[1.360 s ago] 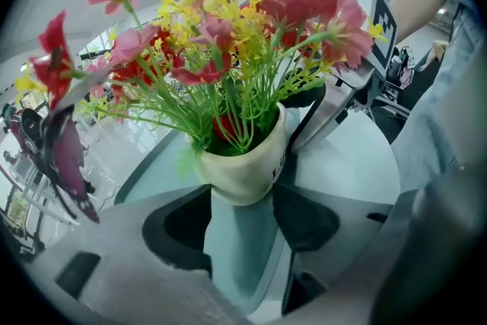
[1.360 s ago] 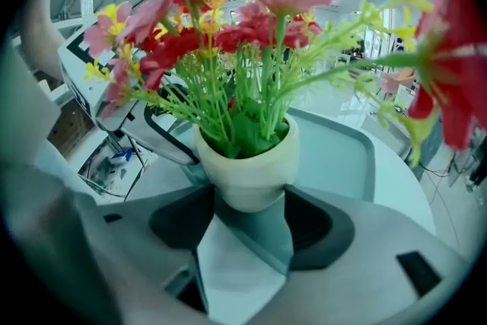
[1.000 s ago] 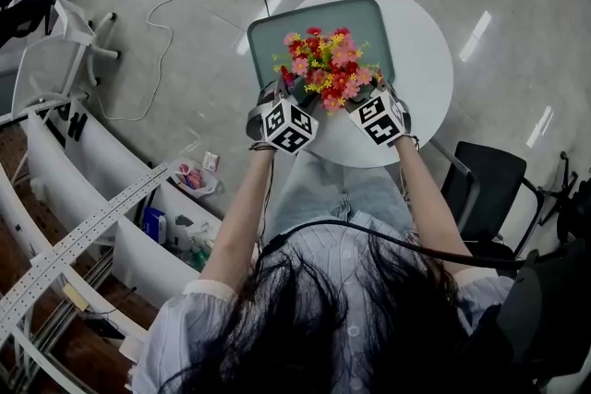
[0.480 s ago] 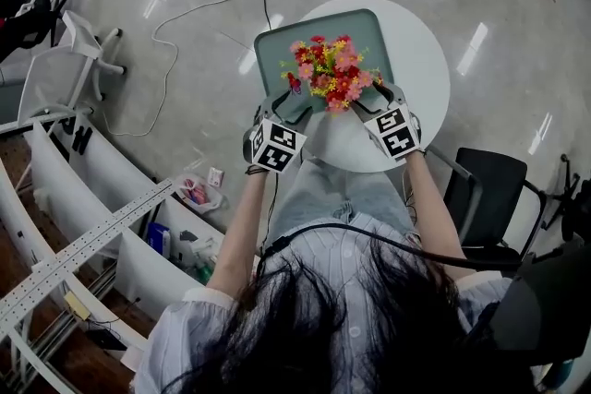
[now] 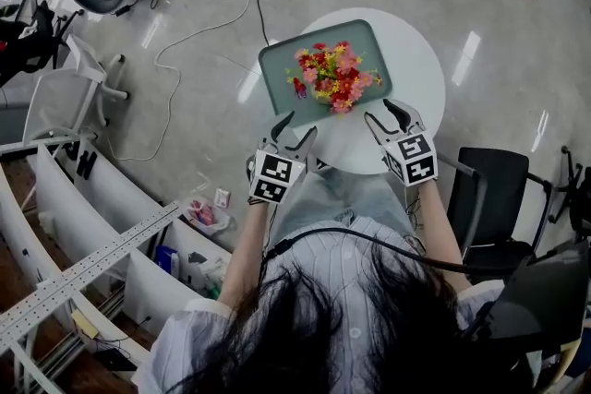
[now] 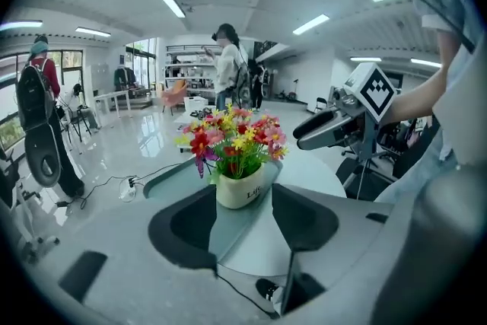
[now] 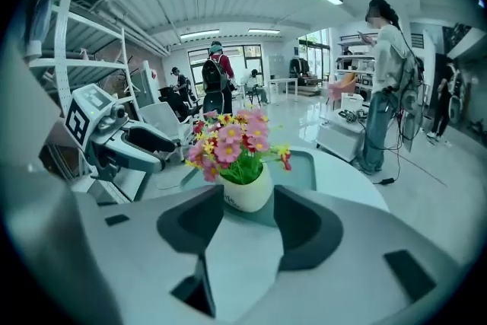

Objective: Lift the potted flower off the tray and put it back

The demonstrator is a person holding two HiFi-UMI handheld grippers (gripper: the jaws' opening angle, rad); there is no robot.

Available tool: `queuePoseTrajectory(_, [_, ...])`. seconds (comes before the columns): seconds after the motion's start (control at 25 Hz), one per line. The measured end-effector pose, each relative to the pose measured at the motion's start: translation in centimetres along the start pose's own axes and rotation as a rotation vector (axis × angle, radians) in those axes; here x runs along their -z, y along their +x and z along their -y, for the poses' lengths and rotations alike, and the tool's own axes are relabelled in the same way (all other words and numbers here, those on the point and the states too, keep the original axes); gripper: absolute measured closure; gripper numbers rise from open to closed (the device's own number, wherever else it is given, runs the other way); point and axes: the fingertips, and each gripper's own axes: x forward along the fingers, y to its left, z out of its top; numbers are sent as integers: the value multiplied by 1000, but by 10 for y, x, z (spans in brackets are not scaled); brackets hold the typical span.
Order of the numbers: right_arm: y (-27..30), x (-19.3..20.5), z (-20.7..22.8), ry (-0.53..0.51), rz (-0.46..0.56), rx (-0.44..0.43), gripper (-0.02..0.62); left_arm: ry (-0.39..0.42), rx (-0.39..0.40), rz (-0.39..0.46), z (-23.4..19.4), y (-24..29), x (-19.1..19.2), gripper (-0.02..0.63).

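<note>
1. Two grippers hang above the near edge of the table (image 5: 420, 51): the left gripper (image 5: 295, 128) and the right gripper (image 5: 380, 112).
2. We see the pot (image 6: 240, 191) standing upright on the tray (image 5: 277, 67). Its flowers (image 5: 332, 77) are red, pink and yellow above the white body.
3. The tray lies on the round white table, toward its far left side in the head view.
4. In the left gripper view we find the left gripper's jaws wide apart with nothing between them. The pot stands beyond the tips, apart from both pads.
5. In the right gripper view we find the right gripper's jaws apart and closing, also with nothing between them. The pot sits past the tips, untouched.
6. We see both grippers pointing down and toward the pot, one on either side, near it but touching neither it nor the tray.
7. A black chair (image 5: 489, 185) stands just beside the table on our right.
8. In both gripper views we make out people standing in the room behind the table.
</note>
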Motion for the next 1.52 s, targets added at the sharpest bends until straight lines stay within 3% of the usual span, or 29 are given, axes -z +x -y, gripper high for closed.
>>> queuePoseTrajectory(0.4, [-43,-20,-33,73,103,30,469,56,47,27,16,-24,-5,370])
queuePoseTrajectory(0.8, [-65,-29,-54,32,132,-31,489,48,14,84,36,-32,-26,420])
queuePoseTrajectory(0.96, [-90,-14,-66,-25,120,-80,491,56,-51,85,45,-50,-26,441])
queuePoseTrajectory(1.2, [-129,24,-74,-39,121,-113,495,5,-146,77,74,-84,-5,456])
queuePoseTrajectory(1.52, [-172,56,-102,-91,151,-179,505,-37,-162,118,156,-105,10,475])
